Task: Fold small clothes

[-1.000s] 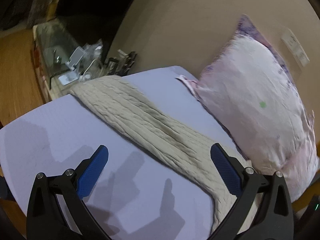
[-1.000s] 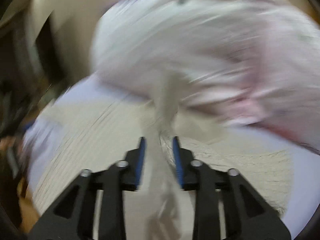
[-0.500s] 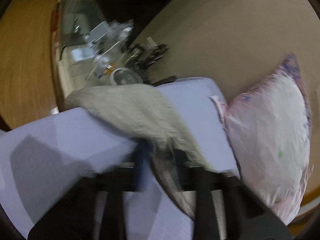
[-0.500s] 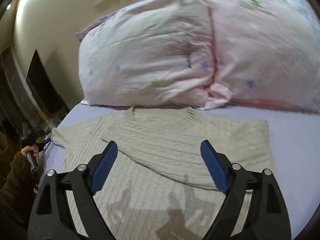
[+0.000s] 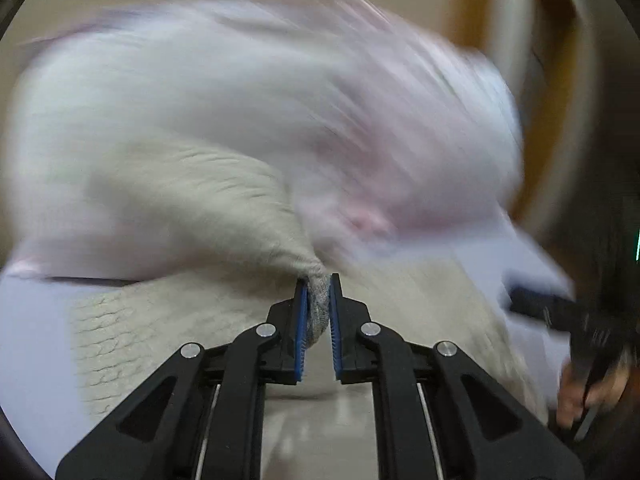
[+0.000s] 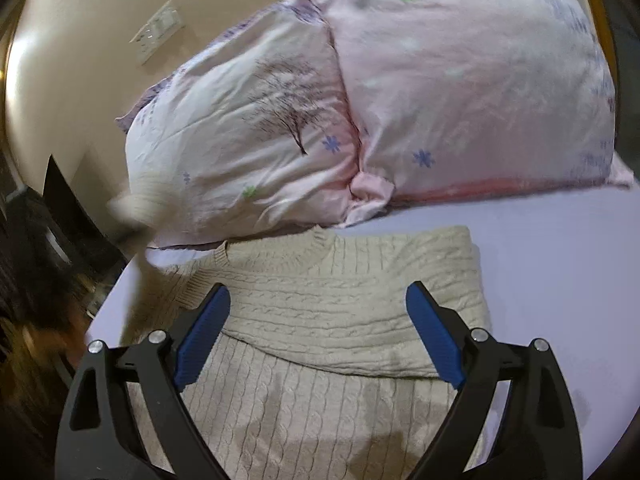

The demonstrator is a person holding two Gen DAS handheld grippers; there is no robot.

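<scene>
Your left gripper (image 5: 318, 320) is clamped on the sleeve cuff (image 5: 318, 308) at frame centre; your right gripper (image 6: 316, 340) gapes wide, holding nothing, above the sweater (image 6: 320, 320), which lies flat on the sheet (image 6: 560, 260) below the pillows (image 6: 360, 100). The knit looks soft, thick, floppy and stretchy; grip cuffs or hems, not loose middles.

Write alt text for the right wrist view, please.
The open right tongs hover over a beige cable-knit sweater lying on a lavender bed sheet, one sleeve folded across its chest. Two pink floral pillows lean against the wall behind it.
</scene>
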